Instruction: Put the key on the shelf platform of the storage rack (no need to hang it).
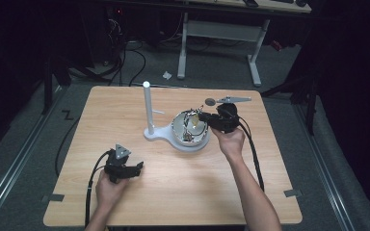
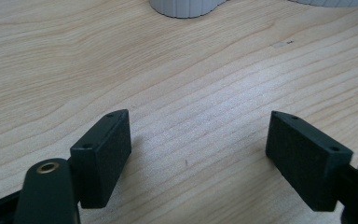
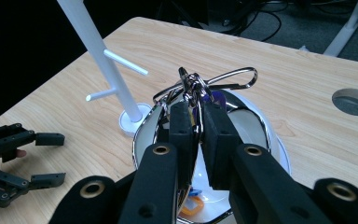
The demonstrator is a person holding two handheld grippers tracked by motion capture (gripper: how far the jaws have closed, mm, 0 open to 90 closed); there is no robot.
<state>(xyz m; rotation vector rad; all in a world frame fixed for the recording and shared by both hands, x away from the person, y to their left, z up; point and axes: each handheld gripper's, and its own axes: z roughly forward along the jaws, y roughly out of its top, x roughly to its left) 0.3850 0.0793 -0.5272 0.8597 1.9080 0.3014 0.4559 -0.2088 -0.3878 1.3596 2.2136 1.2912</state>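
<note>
A white stand [image 1: 147, 108] with a tall pole and short side pegs rises at the table's middle, and its base carries a shiny bowl [image 1: 176, 126]. Over the bowl, my right gripper [image 1: 203, 117] is shut on a bunch of metal key rings. In the right gripper view the pads [image 3: 214, 126] pinch the ring bunch [image 3: 193, 84], from which a silver carabiner loop [image 3: 235, 77] sticks out to the right above the bowl's rim [image 3: 265, 135]. The pole [image 3: 98, 51] stands to the left. My left gripper [image 1: 137, 169] rests on the table near the front left. It is open [image 2: 198, 140] over bare wood.
The bowl holds several small items, one orange [image 3: 193, 205]. A round hole [image 1: 210, 101] pierces the tabletop behind the bowl. The stand's base [image 2: 186, 7] lies ahead of the left gripper. White table legs [image 1: 255, 57] and cables sit on the dark floor beyond the table.
</note>
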